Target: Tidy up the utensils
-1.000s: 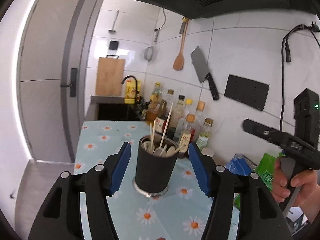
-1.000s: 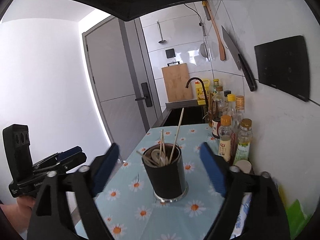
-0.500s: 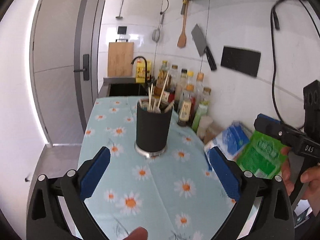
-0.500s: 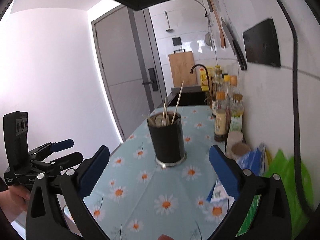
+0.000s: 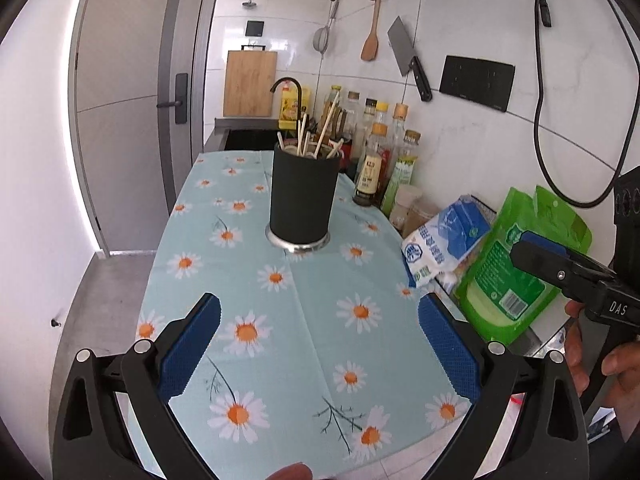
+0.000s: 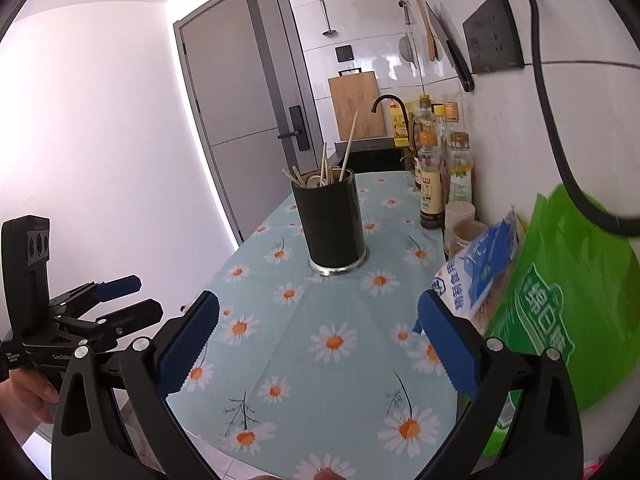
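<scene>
A black utensil holder stands upright on the daisy-print tablecloth, with several chopsticks and spoons sticking out of it. It also shows in the right wrist view. My left gripper is open and empty, well back from the holder near the table's front edge. My right gripper is open and empty, also well back from the holder. Each gripper shows in the other's view, the right one at the right, the left one at the left.
Sauce bottles line the wall to the right of the holder. A blue-white bag and a green bag lie at the table's right side. A sink with a faucet is behind. A cleaver and a wooden spatula hang on the wall.
Both grippers have pulled back from the utensil holder toward the table's front edge. The left jaws, earlier close around the holder, have opened wide.
</scene>
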A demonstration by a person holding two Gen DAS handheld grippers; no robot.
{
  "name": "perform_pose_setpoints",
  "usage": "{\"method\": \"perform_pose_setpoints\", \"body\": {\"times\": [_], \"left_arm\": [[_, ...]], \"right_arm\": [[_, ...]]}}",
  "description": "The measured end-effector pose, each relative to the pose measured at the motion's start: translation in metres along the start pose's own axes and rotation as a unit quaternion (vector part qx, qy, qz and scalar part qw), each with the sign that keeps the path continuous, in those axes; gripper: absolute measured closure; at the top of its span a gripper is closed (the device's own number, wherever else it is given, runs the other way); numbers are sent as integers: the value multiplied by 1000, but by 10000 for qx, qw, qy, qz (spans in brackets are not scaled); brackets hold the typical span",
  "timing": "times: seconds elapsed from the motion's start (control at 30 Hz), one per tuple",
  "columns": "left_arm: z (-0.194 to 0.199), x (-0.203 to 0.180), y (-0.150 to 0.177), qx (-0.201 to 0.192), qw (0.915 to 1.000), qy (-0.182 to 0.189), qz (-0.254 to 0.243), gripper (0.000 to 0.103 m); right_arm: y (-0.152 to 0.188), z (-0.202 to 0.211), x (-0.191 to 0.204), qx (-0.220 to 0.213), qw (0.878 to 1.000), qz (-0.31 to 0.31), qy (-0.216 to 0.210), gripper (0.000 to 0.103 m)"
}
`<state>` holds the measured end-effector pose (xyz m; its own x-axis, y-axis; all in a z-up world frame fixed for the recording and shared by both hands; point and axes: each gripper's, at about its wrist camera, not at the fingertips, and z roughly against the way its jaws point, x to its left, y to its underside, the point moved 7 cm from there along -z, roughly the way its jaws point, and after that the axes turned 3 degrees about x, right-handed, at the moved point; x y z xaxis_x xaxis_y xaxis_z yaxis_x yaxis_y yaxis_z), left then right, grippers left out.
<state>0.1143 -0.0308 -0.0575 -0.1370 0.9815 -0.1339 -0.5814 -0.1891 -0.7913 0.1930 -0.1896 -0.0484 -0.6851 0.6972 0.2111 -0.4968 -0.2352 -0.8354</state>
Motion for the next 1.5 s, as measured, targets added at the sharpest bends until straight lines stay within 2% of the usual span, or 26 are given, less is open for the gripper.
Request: {"method": "perform_pose_setpoints", "body": {"times": [0.5,1.2,1.5], "left_arm": [[-7,2,17,184,9997,-68,109,7],[-13,4,28,374,9992,1,166,7],[-15,5,32,435,9989,37,178,7]], "right_arm": [[30,-8,-2,383,9992,-54,89,5],[36,-18,-1,505,9985,-175,86,5],[40,-17,-6,550,9980,-204,224,5]]}}
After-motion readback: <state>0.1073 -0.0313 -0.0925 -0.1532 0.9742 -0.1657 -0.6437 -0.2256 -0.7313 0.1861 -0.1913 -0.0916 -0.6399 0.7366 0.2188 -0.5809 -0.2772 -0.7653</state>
